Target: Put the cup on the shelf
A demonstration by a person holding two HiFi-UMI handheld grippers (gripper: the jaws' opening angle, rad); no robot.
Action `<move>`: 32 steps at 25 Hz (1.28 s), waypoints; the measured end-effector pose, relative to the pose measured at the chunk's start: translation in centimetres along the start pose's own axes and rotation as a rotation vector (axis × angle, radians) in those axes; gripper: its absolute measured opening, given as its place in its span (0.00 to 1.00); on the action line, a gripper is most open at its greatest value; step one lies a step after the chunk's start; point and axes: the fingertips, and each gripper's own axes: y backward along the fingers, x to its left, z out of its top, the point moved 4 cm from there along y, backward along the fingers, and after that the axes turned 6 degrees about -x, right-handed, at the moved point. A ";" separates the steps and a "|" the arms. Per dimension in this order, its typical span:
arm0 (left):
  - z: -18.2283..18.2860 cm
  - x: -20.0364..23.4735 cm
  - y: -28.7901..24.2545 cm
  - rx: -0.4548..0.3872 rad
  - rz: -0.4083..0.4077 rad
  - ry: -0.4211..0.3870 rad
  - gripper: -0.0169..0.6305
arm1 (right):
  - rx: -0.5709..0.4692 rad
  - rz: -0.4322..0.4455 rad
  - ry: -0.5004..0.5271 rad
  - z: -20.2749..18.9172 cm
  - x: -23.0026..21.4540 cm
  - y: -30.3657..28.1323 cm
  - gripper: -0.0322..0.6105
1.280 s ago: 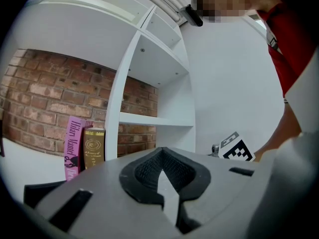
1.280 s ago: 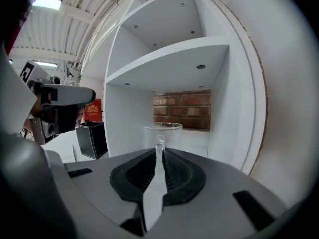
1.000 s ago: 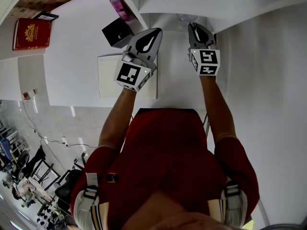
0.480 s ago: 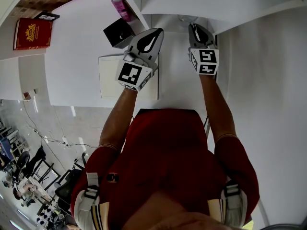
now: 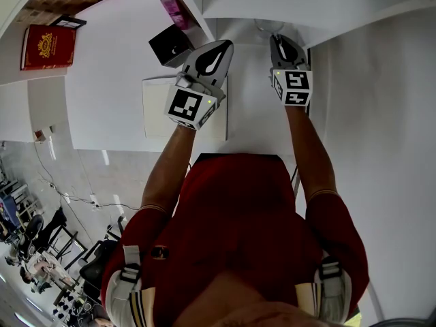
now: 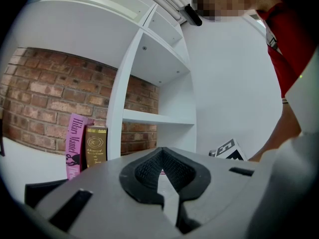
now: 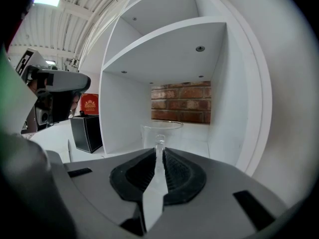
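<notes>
The right gripper (image 7: 158, 152) pinches the handle of a clear glass cup (image 7: 161, 130), which sits just inside the mouth of the white shelf (image 7: 164, 49), in the compartment with the brick back. The left gripper (image 6: 160, 156) hangs outside the shelf, to its left, jaws pressed together on nothing. A black box (image 7: 85, 132) stands against the shelf's left wall.

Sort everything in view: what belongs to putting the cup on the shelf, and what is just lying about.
Belongs to the job:
- cup, clear glass
- right claw, shut on the cup
- shelf, the open white compartment ahead

Just lying about:
- black box
- red book
- pink book
- brown book
- left claw, shut and empty
</notes>
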 end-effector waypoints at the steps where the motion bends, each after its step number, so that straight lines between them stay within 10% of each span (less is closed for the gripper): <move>1: 0.0 0.0 0.1 0.000 0.000 0.000 0.04 | 0.001 -0.001 0.001 0.0 0.0 0.0 0.09; 32: -0.3 -1.4 1.6 0.000 -0.032 -0.004 0.03 | 0.067 0.016 0.023 -0.2 0.2 2.1 0.26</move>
